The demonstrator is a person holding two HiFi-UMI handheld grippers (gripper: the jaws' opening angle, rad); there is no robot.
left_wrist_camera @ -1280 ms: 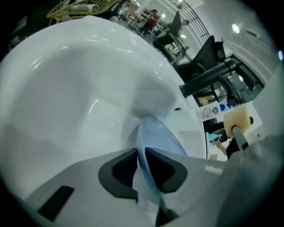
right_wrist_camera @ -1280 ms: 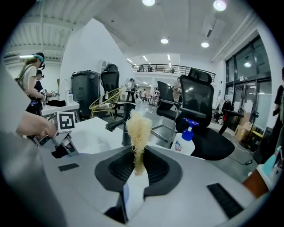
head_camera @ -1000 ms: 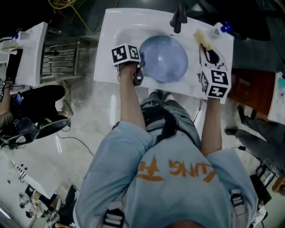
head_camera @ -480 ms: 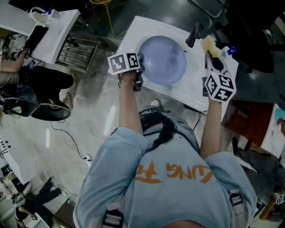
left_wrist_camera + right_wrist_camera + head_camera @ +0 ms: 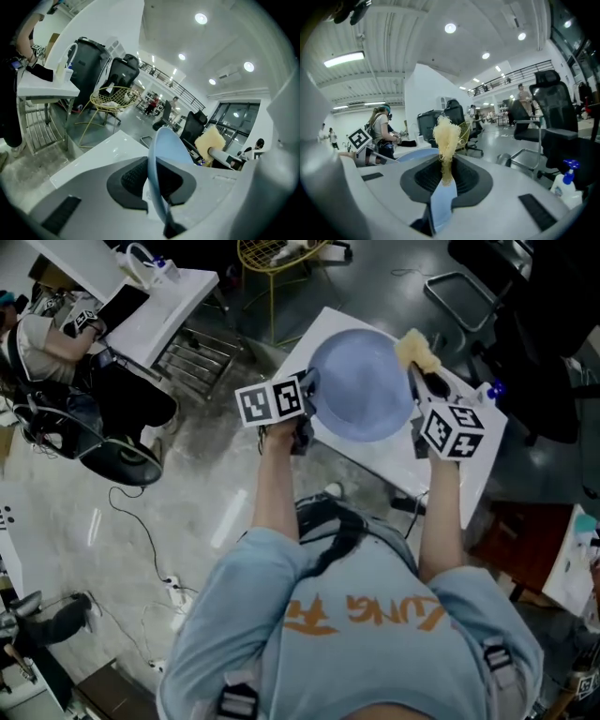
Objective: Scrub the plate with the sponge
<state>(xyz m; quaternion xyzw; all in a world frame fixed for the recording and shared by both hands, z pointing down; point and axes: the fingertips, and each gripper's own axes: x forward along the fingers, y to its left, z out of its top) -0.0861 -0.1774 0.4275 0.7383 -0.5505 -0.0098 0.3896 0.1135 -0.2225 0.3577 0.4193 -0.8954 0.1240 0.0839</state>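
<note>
A pale blue plate (image 5: 361,385) is held over the white sink unit (image 5: 453,486), and my left gripper (image 5: 305,401) is shut on its left rim. In the left gripper view the plate (image 5: 164,150) stands on edge, clamped between the left gripper's (image 5: 154,178) pads. My right gripper (image 5: 425,381) is shut on a yellow sponge (image 5: 416,347), which sits at the plate's right rim. In the right gripper view the sponge (image 5: 446,136) sticks up out of the right gripper (image 5: 446,173), with the plate (image 5: 412,154) just beyond to the left.
A yellow wire chair (image 5: 272,251) stands beyond the sink unit. A white table (image 5: 159,296) with a seated person and a metal rack (image 5: 202,367) lie to the left. A spray bottle (image 5: 565,180) stands on the unit's right side. Black office chairs (image 5: 551,117) stand further right.
The plate has come up out of the basin in my left gripper. The right gripper has brought the sponge to the plate's right rim. The head view has swung left.
</note>
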